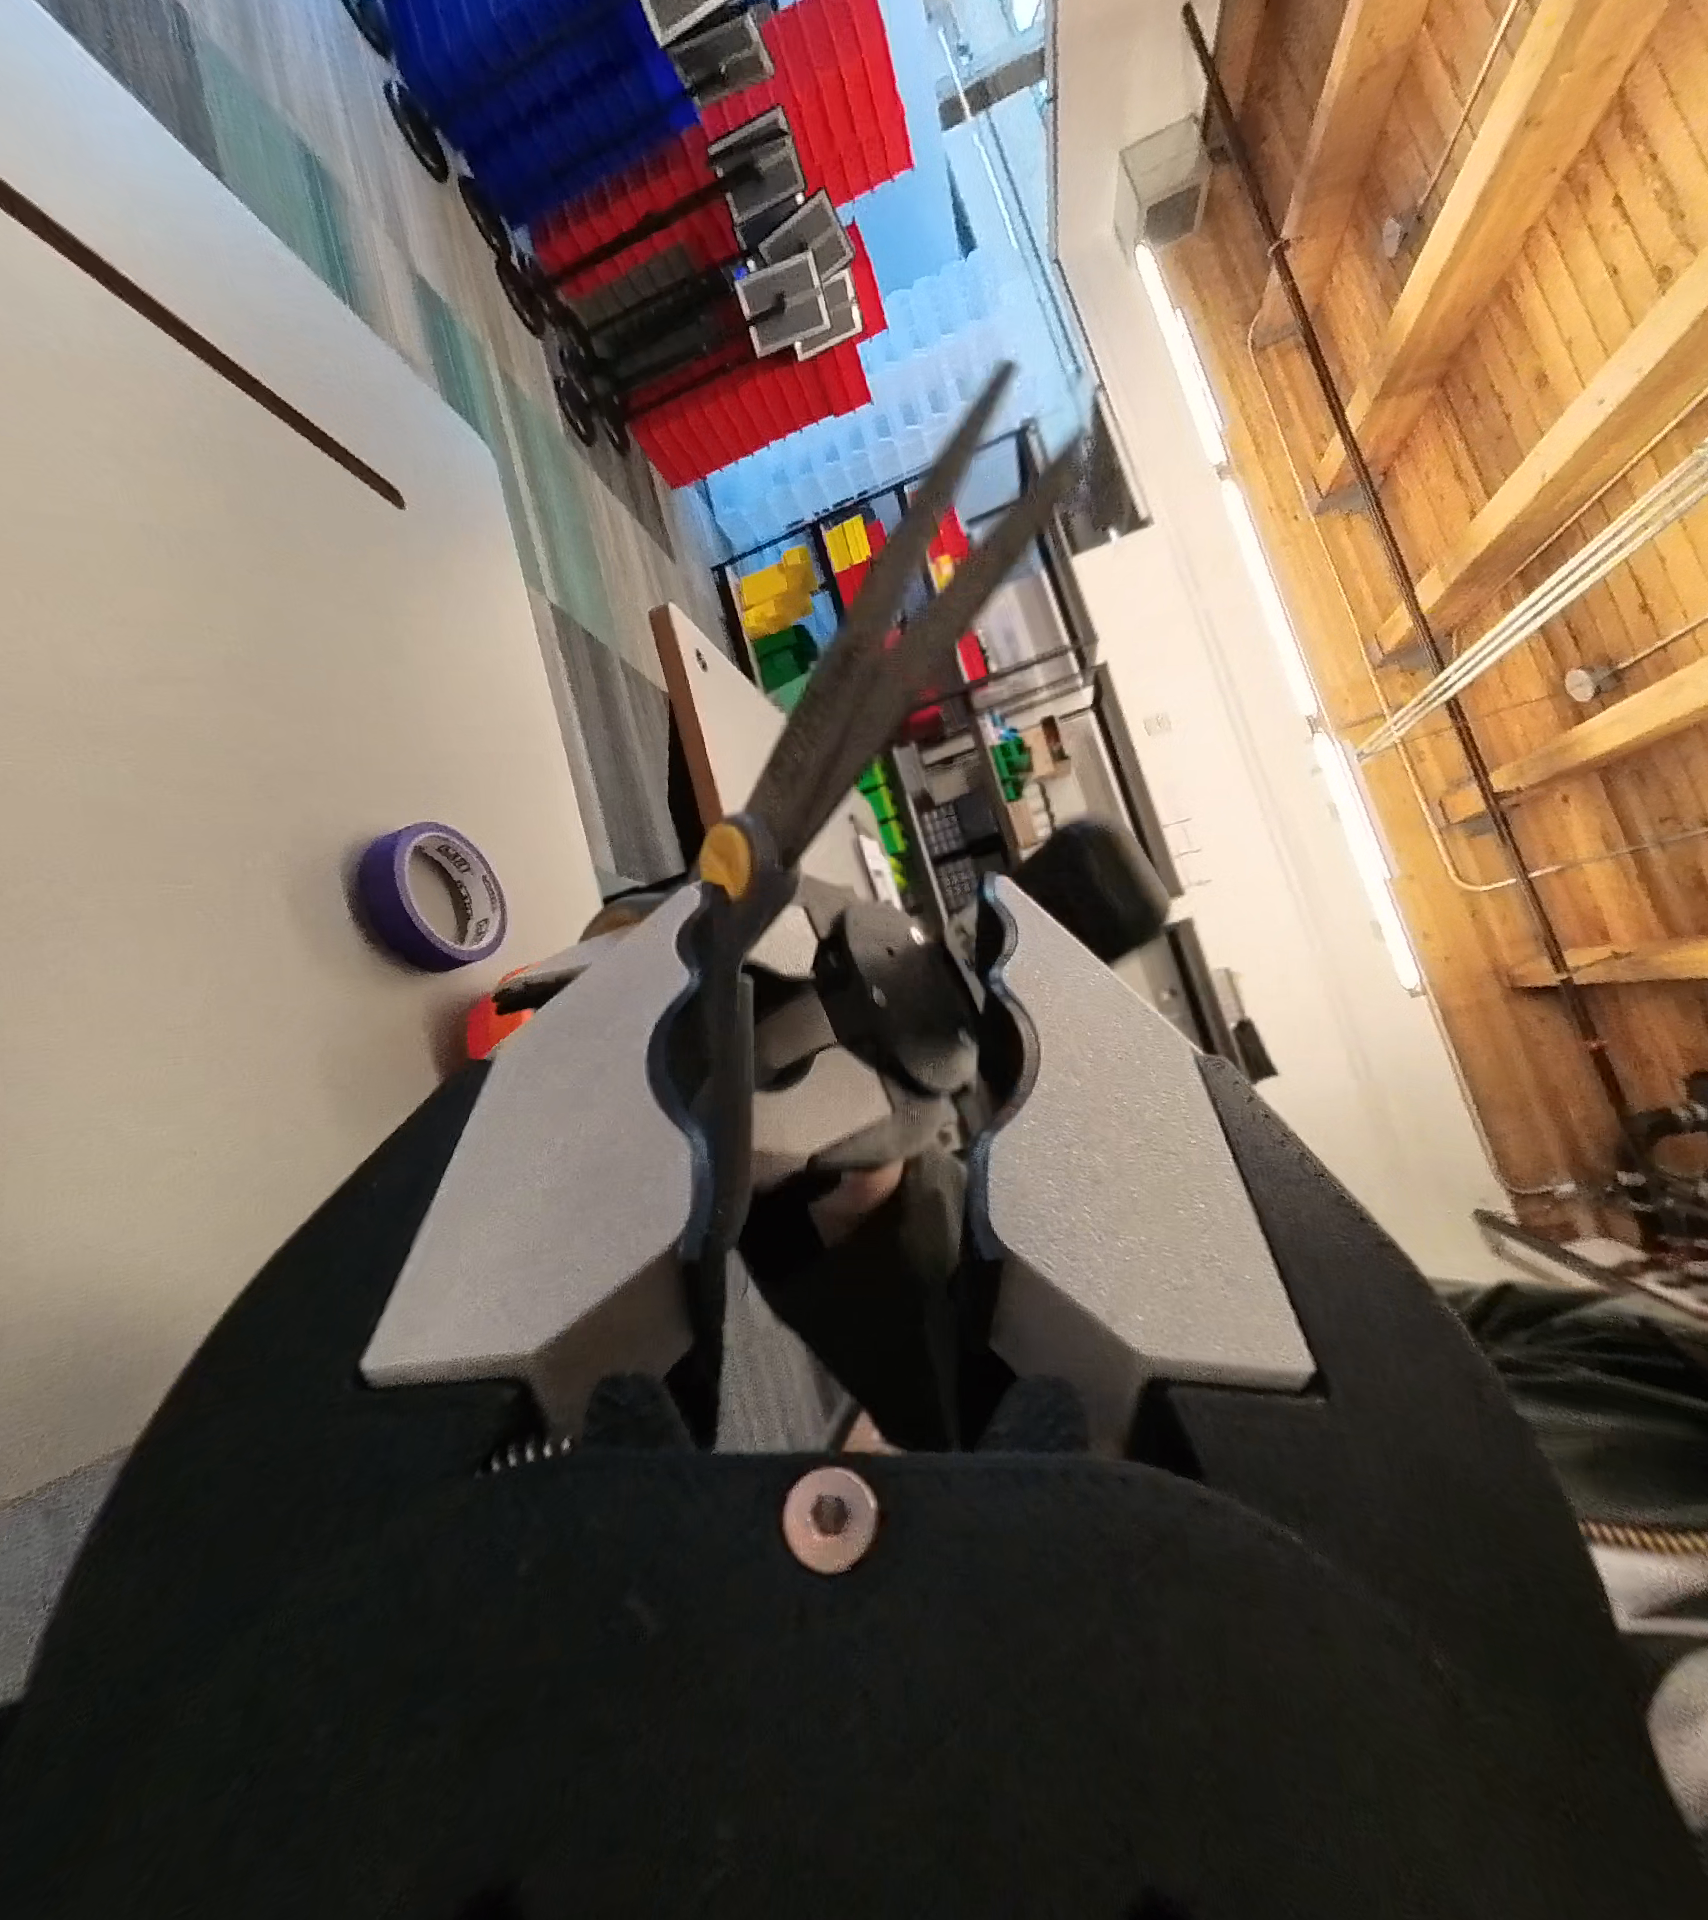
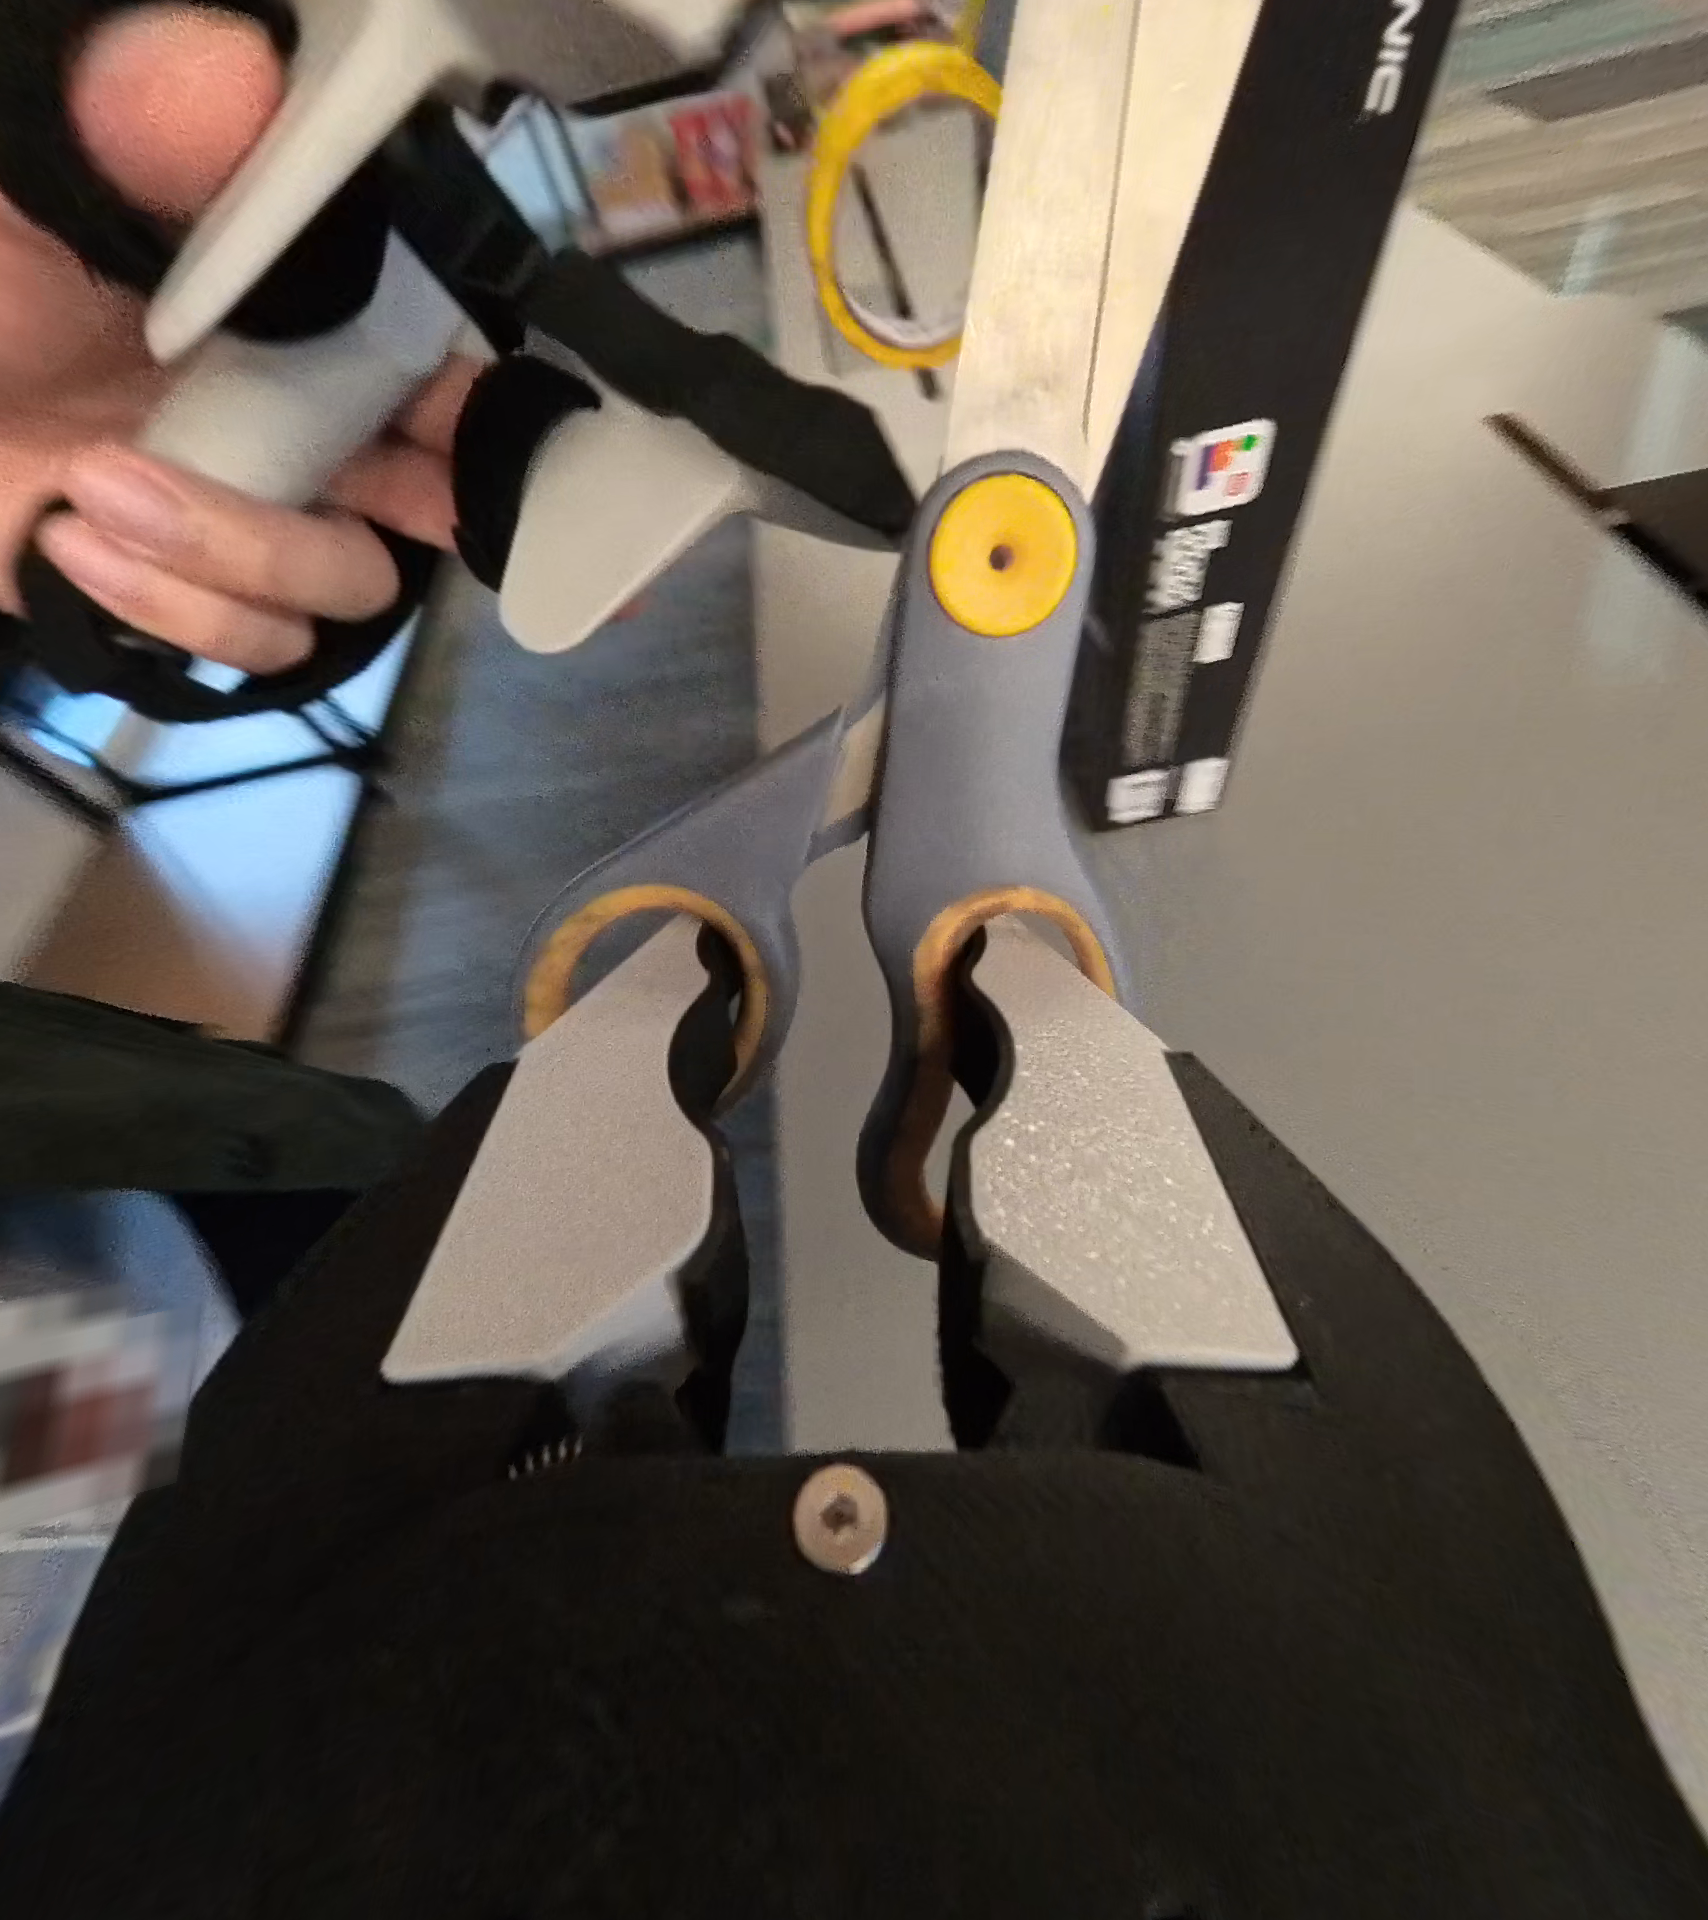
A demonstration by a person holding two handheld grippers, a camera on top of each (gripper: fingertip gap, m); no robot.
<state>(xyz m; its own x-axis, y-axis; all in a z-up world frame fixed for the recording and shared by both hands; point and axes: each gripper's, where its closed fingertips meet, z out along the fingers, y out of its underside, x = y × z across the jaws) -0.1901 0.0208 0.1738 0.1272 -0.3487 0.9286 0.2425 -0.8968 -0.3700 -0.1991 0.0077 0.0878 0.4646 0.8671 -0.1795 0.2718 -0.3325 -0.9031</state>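
table (image 2: 1452,935), scissors (image 2: 995,727) on spread tongs (image 2: 834,966)

A pale, smooth tabletop (image 1: 154,644) crossed by a thin dark seam runs to its far edge above grey striped carpet (image 1: 559,499), beyond which stand racks of red and blue plastic bins (image 1: 808,135), under a ceiling of warm timber joists (image 1: 1515,436) lit by long tube lights (image 1: 1276,623).
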